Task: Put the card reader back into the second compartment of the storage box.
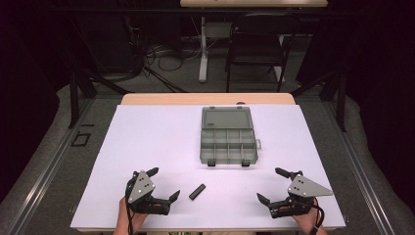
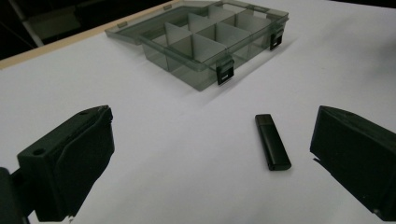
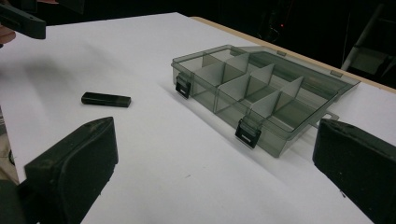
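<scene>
A grey see-through compartment box lies open in the middle of the white table, its lid folded flat behind it and its compartments empty. A small black USB stick lies on the table in front of the box. My left gripper stands open just left of the stick, a short gap away. In the left gripper view the stick lies between the jaws, nearer the right one, with the box beyond. My right gripper is open at the front right, holding nothing. The right gripper view faces the box and the stick.
The white table top has a wooden strip along its far edge. A black chair and cables stand on the floor behind the table. Two black latches stick out from the box's front wall.
</scene>
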Action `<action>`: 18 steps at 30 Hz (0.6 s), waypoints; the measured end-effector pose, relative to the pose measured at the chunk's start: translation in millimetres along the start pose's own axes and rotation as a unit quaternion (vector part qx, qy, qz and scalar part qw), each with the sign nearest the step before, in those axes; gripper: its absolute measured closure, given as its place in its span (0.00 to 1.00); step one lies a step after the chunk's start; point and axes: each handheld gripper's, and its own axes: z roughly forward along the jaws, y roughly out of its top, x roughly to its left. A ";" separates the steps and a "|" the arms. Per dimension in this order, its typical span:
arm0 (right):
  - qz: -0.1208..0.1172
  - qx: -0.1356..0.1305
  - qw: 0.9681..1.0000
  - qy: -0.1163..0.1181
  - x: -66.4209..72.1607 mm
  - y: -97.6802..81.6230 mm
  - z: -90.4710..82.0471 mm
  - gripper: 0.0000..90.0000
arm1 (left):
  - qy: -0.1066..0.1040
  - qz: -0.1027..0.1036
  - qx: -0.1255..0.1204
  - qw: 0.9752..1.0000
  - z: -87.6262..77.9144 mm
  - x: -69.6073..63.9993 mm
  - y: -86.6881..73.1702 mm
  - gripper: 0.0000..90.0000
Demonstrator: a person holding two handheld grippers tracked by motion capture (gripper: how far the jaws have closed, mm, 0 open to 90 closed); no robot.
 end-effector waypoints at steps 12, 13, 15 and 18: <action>0.000 0.011 1.000 -0.004 -0.9 1.0 6.8 0.00 | -0.003 -0.008 0.057 0.998 25.3 -7.8 5.1 0.00; 0.000 0.011 1.000 -0.004 -0.9 1.0 6.8 0.00 | -0.003 -0.008 0.057 0.998 25.3 -7.8 5.1 0.00; 0.001 0.010 1.000 -0.006 -1.3 1.2 6.9 0.00 | -0.004 -0.005 0.066 0.998 29.0 -9.6 5.7 0.00; 0.003 0.018 1.000 -0.005 -1.8 0.3 8.0 0.00 | -0.005 -0.005 0.076 0.997 32.5 -12.3 6.8 0.00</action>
